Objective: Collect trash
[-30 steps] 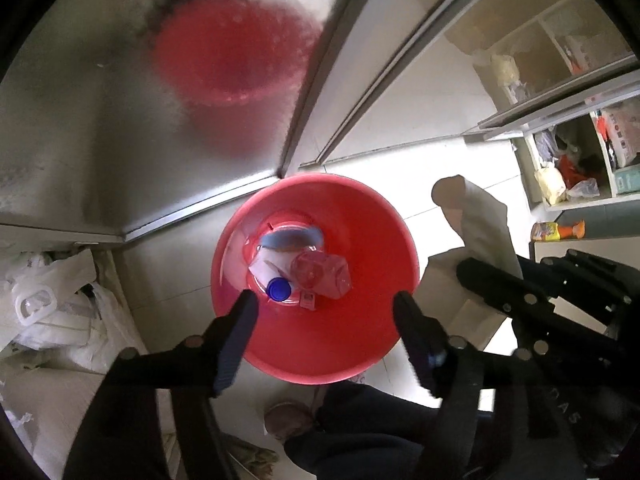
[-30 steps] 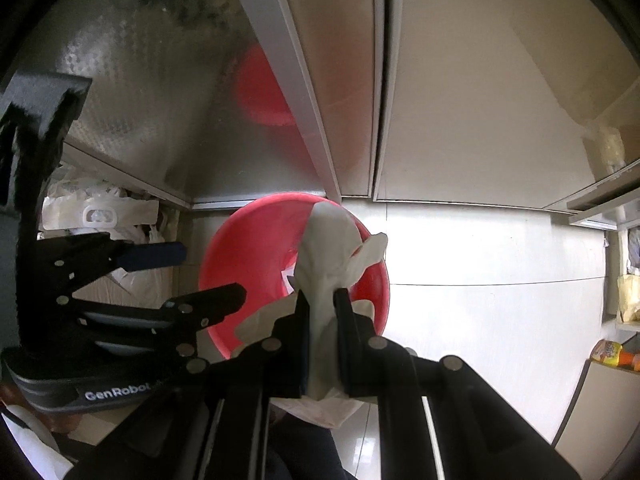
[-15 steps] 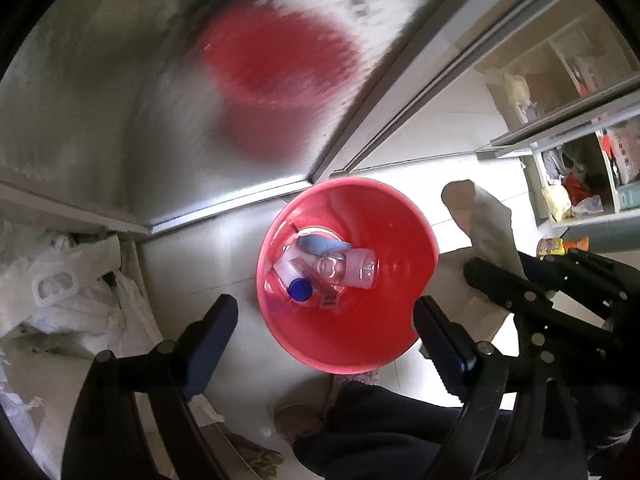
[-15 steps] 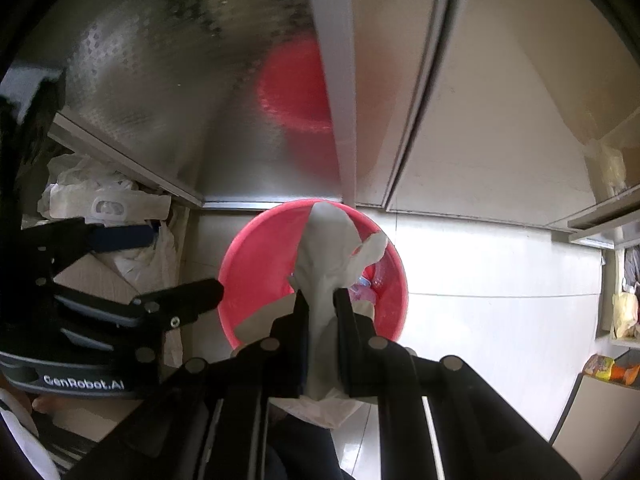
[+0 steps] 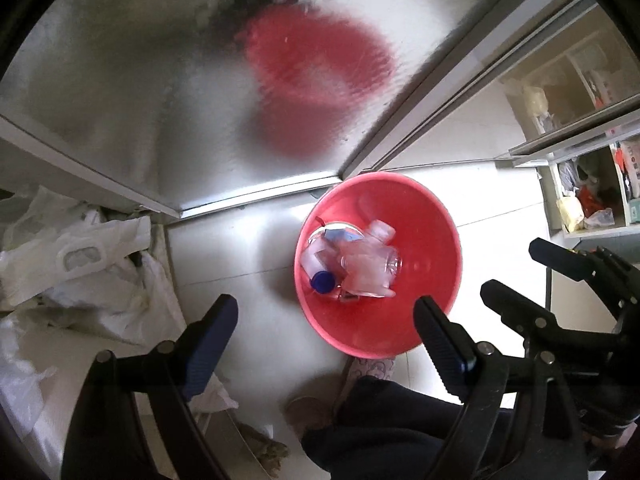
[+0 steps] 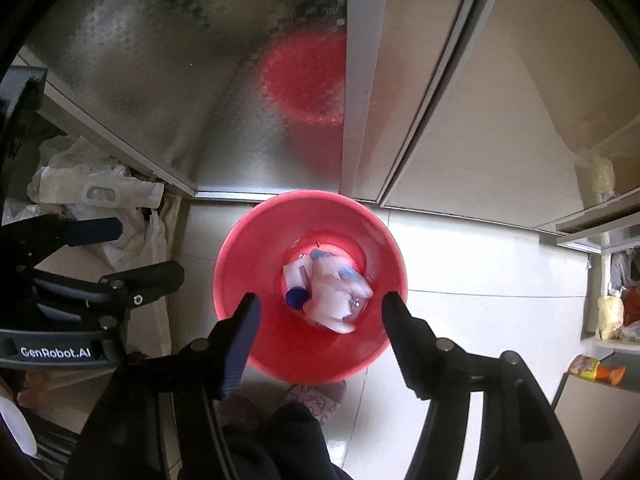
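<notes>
A red bucket (image 5: 432,240) stands on the pale tiled floor against a metal wall; it also shows in the right wrist view (image 6: 248,264). Inside lie a clear plastic bottle with a blue cap (image 5: 322,281), a white crumpled tissue (image 6: 334,300) and other wrappers. My right gripper (image 6: 318,312) hangs open and empty right above the bucket. My left gripper (image 5: 324,320) is open and empty, above the floor at the bucket's left front edge. The right gripper's fingers (image 5: 516,308) show to the bucket's right.
White plastic bags (image 5: 80,264) are heaped at the left by the metal panel. Shelves with packets (image 5: 584,196) stand at the right. An orange-and-yellow packet (image 6: 596,368) lies at the lower right. The person's slippered foot (image 6: 316,396) is just in front of the bucket.
The right gripper opened and the white tissue it held fell into the bucket. The left gripper drifted left, away from above the bucket.
</notes>
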